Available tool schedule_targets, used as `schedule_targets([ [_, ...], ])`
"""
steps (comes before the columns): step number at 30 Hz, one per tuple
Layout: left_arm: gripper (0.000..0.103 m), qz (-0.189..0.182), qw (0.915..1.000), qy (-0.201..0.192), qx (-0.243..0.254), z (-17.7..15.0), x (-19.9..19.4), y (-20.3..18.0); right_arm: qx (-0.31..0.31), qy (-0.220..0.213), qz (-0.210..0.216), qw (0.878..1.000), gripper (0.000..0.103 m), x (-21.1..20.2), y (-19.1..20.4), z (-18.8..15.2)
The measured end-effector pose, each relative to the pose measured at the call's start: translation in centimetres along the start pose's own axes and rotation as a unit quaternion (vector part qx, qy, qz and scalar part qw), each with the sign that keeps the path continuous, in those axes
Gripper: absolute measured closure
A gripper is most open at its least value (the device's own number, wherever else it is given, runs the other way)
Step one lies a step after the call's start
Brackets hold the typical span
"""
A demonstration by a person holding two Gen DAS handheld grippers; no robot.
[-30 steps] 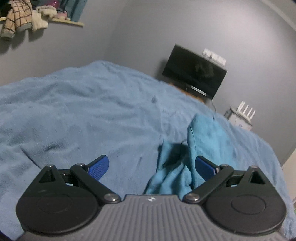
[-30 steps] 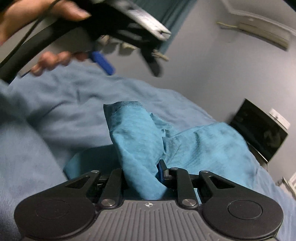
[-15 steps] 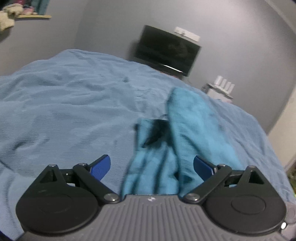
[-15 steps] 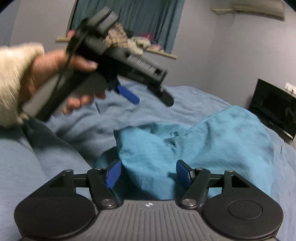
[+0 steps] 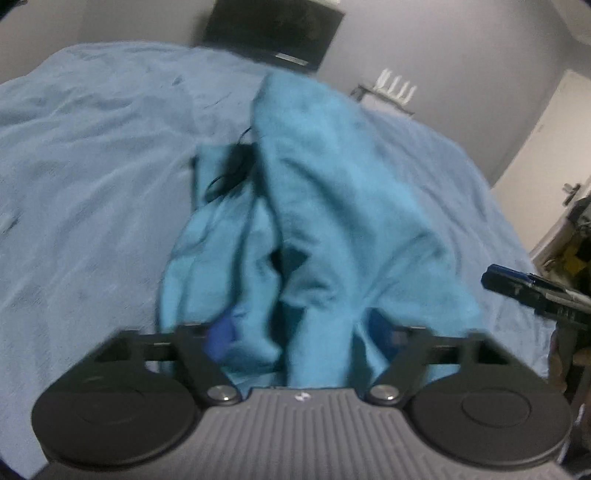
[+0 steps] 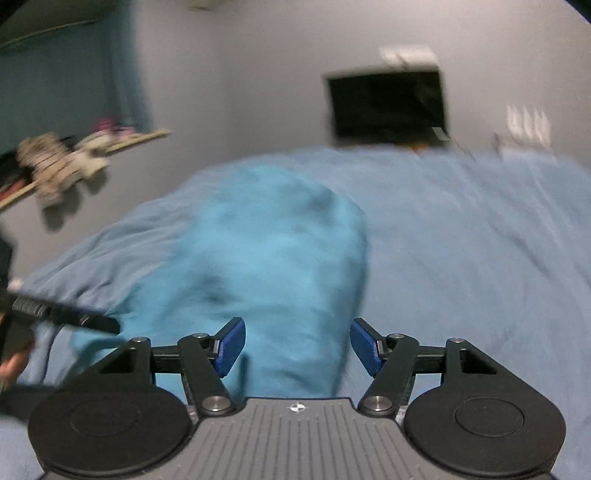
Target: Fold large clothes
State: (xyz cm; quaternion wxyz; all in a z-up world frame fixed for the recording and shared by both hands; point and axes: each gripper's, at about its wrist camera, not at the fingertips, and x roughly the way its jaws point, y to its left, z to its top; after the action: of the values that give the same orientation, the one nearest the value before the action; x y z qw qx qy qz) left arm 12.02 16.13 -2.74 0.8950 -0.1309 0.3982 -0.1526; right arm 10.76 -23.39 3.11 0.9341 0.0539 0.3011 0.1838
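A crumpled teal garment lies in a long heap on the light blue bedspread. It also shows in the right wrist view. My left gripper is open, its blue pads partly buried in the near end of the garment, with cloth bunched between them. My right gripper is open just over the garment's near end, holding nothing. The right gripper's tip shows at the right edge of the left wrist view. The left gripper's tip shows at the left of the right wrist view.
A black TV stands against the grey wall beyond the bed, with a white router to its right. A shelf with clothes hangs on the left wall. A pale door is at the right.
My right gripper has let go of the garment, opened wide and swung right. My left gripper has moved forward and down into the garment's near end. Both views are blurred by motion.
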Motion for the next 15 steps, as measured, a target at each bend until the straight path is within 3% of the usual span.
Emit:
schedule_targets([
  [2,0.068,-0.018,0.9989,0.017,-0.039,-0.2,0.4,1.3,0.039,0.031,0.034,0.998,0.038,1.7,-1.0,-0.5],
  [4,0.077,-0.031,0.998,0.028,-0.048,-0.4,0.1,1.4,0.069,0.049,0.062,0.994,0.038,2.7,-1.5,-1.0],
  [9,0.079,-0.026,0.9996,0.004,-0.008,-0.8,-1.3,0.4,0.061,0.048,0.066,0.995,0.039,2.6,-1.4,-1.4],
  [10,0.077,-0.028,0.9996,0.001,-0.003,-0.8,-1.3,0.2,0.058,0.047,0.066,0.995,0.039,2.3,-1.6,-1.5],
  [12,0.057,-0.033,0.9994,0.008,-0.002,-0.9,-0.8,0.1,0.058,0.045,0.066,0.995,0.039,3.6,-1.1,-1.7],
  [13,0.037,-0.032,0.9993,0.015,-0.005,-1.2,-0.5,0.4,0.057,0.045,0.068,0.995,0.039,3.9,-0.8,-1.8],
  [14,0.028,-0.03,0.9992,0.025,-0.006,-1.4,-0.1,0.5,0.056,0.045,0.069,0.995,0.039,3.9,-0.8,-1.9],
  [15,0.028,-0.027,0.9991,0.032,0.001,-1.5,0.0,0.3,0.051,0.045,0.068,0.995,0.039,3.8,-0.7,-1.9],
])
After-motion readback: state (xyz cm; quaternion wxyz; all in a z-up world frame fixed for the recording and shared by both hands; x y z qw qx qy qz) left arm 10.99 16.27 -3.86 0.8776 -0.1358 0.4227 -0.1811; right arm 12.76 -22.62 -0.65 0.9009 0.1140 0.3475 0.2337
